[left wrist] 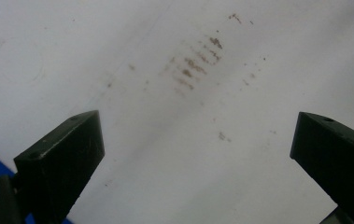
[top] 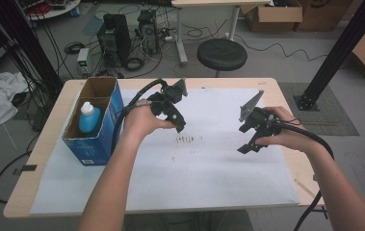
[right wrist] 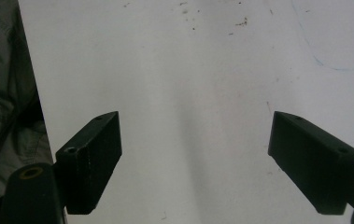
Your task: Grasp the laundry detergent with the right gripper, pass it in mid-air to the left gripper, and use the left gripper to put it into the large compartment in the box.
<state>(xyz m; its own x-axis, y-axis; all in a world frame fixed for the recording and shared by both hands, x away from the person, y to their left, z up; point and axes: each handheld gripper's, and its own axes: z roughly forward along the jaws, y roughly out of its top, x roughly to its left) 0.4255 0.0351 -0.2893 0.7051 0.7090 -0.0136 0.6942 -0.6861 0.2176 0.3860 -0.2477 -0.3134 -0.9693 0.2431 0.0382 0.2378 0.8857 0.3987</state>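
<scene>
A person holds a black gripper in each hand over a white sheet (top: 209,168) on a wooden table. My left gripper (top: 179,124) hovers just right of a blue cardboard box (top: 96,127); its jaws stand wide apart with nothing between them, above brown smudges (left wrist: 198,63) on the sheet. My right gripper (top: 248,144) hangs over the sheet's right part, open and empty too. A blue bottle with a white cap (top: 89,118) stands inside the box.
The box sits at the table's left edge. The sheet's near edge and a dark cloth (right wrist: 2,93) appear in the right gripper view. Beyond the table stand a black stool (top: 222,54), computer towers (top: 115,36) and cables on the floor.
</scene>
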